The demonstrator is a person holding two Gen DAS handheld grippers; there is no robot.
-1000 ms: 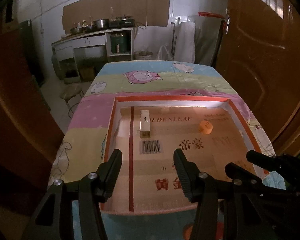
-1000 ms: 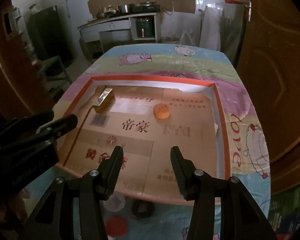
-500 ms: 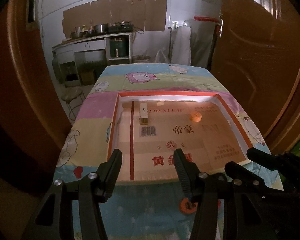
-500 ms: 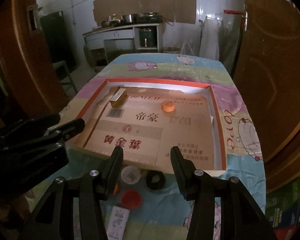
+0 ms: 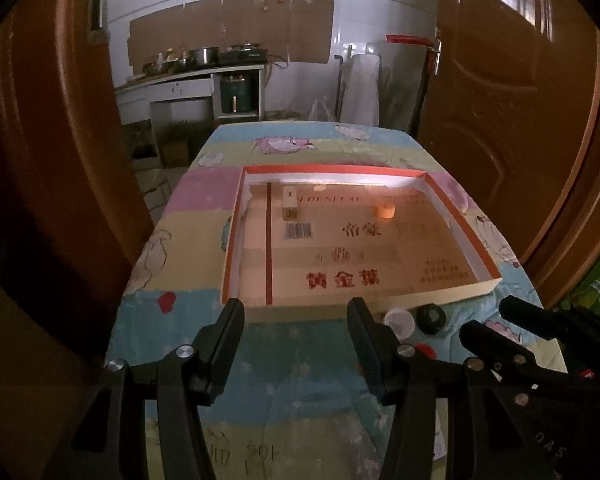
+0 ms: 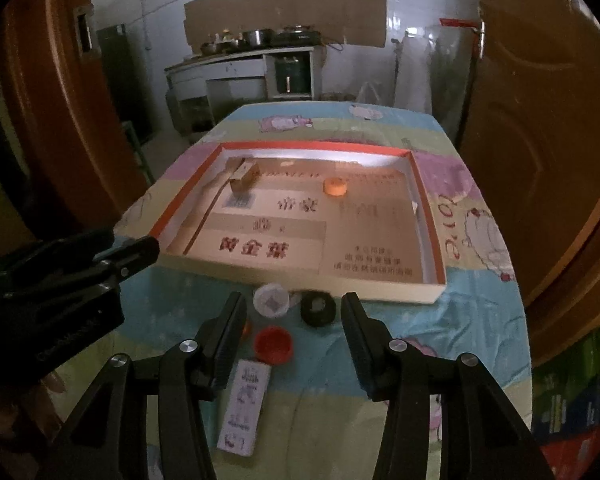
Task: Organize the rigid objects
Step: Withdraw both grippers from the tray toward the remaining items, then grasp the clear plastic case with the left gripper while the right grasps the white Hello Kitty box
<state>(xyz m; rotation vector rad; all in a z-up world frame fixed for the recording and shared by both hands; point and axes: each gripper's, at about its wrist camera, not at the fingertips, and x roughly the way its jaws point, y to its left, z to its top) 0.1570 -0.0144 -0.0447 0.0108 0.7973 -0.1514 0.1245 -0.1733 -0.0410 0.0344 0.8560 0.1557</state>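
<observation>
A shallow cardboard box (image 5: 482, 280) (image 6: 428, 296) with an orange rim lies on the table. Inside it sit a small gold box (image 5: 289, 200) (image 6: 244, 178) and an orange cap (image 5: 384, 212) (image 6: 335, 187). In front of the box lie a white cap (image 6: 271, 299) (image 5: 398, 320), a black ring (image 6: 318, 307) (image 5: 431, 314), a red cap (image 6: 273, 344) and a flat white packet (image 6: 244, 408). My left gripper (image 5: 296, 332) is open and empty over the tablecloth. My right gripper (image 6: 294, 326) is open and empty, above the red cap.
The table wears a pastel cartoon tablecloth (image 5: 180, 320). Brown wooden doors (image 5: 520, 120) stand on both sides. A kitchen counter (image 5: 188, 80) with pots is at the back. The right gripper (image 5: 540, 344) shows at the lower right of the left wrist view.
Both grippers have pulled back from over the cardboard box toward the table's near end. The loose caps, ring and packet have come into view. Both stayed open.
</observation>
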